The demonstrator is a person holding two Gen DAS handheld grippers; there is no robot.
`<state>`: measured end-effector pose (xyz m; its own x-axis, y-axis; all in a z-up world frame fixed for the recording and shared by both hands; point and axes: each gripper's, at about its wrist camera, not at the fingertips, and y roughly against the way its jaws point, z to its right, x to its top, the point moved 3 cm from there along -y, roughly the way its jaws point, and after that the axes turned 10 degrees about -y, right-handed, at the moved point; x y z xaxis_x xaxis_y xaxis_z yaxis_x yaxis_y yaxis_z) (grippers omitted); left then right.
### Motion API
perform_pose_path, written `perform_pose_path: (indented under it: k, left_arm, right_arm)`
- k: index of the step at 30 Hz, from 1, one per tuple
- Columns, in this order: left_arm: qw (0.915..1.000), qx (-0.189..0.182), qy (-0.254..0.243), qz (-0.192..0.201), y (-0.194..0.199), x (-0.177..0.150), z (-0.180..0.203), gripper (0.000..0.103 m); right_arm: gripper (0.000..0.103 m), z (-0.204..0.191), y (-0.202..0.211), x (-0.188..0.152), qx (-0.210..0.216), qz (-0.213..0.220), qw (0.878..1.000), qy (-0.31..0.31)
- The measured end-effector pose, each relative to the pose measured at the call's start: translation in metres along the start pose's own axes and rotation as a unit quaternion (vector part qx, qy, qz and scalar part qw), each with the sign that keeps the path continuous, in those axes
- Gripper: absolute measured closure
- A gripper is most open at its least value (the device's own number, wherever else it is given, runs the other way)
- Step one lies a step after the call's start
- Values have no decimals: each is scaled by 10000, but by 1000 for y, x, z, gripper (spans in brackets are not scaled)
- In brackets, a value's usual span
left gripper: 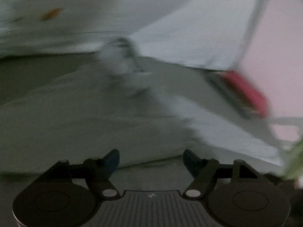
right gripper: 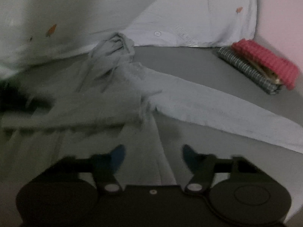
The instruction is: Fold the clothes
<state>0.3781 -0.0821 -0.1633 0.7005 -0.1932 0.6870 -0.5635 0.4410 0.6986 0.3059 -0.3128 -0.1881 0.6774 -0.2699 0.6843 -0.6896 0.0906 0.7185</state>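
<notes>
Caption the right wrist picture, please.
Open right gripper above a crumpled pale grey garment beside a folded red-and-grey pile.

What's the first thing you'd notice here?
The bright pink knitted piece stands out first, lying on a grey striped one at the far right near the pink wall. In the middle, a pale grey garment lies crumpled on the grey bed, ahead of both open grippers, below white pillows.
</notes>
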Motion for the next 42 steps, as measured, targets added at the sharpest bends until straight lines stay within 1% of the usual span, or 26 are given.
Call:
perform_pose_path:
  k: [2,5,6,8,9,10,12,13,15,18,20,22,23,25,26,27,29,31,32,33,35,37,38,39,41,42]
  left_arm:
    - [9983,481,296,-152,0,-13,-26,28]
    - [9930,919,707,-240,0,-35,-51,28]
    - [9908,1027,831,-304,0,-41,-57,28]
    - [9857,1231,1068,-425,-1,-53,-69,28]
    - [9846,1267,1119,-453,-3,-58,-72,28]
    - [9844,1280,1107,-474,-5,-63,-74,28]
    - [9851,1369,937,-450,-10,-70,-73,28]
    - [9851,1432,812,-503,-14,-68,-70,28]
    - [9838,1545,681,-603,-22,-63,-67,27]
    - [9826,1509,906,-590,-18,-69,-71,25]
    - [9818,1468,1033,-623,-18,-68,-75,25]
    - [9819,1434,1034,-675,-22,-68,-73,25]
    - [9825,1429,974,-698,-25,-67,-72,25]
    - [9837,1407,832,-752,-28,-65,-71,25]
    - [9844,1387,753,-776,-28,-64,-70,25]
    - [9855,1354,674,-770,-28,-61,-70,25]
    - [9872,1343,554,-657,-27,-53,-73,25]
    - [9877,1400,515,-473,-28,-40,-81,25]
    - [9878,1403,555,-373,-28,-33,-87,24]
    - [9879,1403,607,-275,-28,-27,-94,23]
    - [9869,1339,884,-156,-35,-15,-109,23]
    - [9848,1251,1199,-90,-43,-4,-124,23]
    - [9839,1218,1302,-91,-47,0,-129,23]
    - [9837,1186,1350,-95,-51,4,-133,23]
    - [9850,1219,1213,-124,-59,10,-136,23]
    - [9857,1251,1121,-158,-64,12,-137,23]
  right_arm:
    - [56,2,-14,14,234,-6,9997,-45]
    - [56,-11,-37,31,629,-70,9978,214]
    - [55,-18,-47,34,718,-123,9969,283]
    - [53,-28,-64,35,705,-224,9962,454]
    - [55,-34,-73,34,740,-316,9950,597]
    - [59,-39,-77,33,692,-302,9943,750]
    - [90,-47,-84,32,584,-258,9924,1056]
    - [90,-50,-80,35,565,-132,9909,1213]
    - [92,-49,-64,50,858,215,9861,1405]
    - [92,-47,-30,84,1027,950,9776,1572]
    - [92,-32,-6,111,855,1525,9751,1366]
    - [92,-8,3,132,447,1861,9760,1038]
    - [92,8,1,139,103,1966,9761,918]
    - [92,35,-19,142,-595,1859,9759,974]
    - [92,47,-31,140,-832,1689,9770,1002]
    - [91,56,-42,138,-914,1489,9799,961]
    - [91,76,-64,130,-863,957,9900,577]
    - [89,86,-73,120,-894,790,9926,230]
    - [85,89,-76,116,-924,734,9930,89]
    - [75,92,-80,111,-953,677,9931,-51]
    - [59,97,-89,109,-997,575,9924,-427]
    - [58,107,-93,106,-950,456,9891,-1029]
    - [57,109,-96,104,-915,387,9878,-1201]
    - [53,111,-99,101,-879,318,9863,-1363]
    - [45,115,-102,98,-815,214,9837,-1589]
    - [44,115,-102,94,-743,188,9828,-1678]
